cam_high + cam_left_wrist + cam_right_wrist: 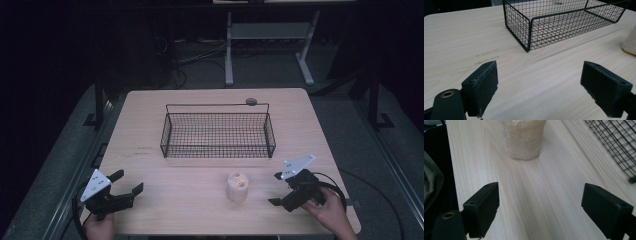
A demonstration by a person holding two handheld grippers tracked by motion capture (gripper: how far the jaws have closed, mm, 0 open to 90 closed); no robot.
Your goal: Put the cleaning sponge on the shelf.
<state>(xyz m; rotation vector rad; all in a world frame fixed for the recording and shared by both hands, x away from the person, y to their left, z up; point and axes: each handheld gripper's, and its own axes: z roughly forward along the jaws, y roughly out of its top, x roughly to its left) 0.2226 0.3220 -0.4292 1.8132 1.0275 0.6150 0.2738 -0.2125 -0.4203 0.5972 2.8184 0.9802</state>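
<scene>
My high view looks forward and down over the whole table (pixel 150 210), while my two gripper views sit low, close to it, sharing the wire basket (pixel 564 27)

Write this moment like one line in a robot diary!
left gripper: jaws open, holding nothing | right gripper: jaws open, facing beige roll | wire basket: beyond roll

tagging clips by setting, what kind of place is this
Probably a lab or recording workspace, not a home: a bare wooden table in a dark room, cables trailing over the floor behind it, and a white metal desk frame beyond.
</scene>
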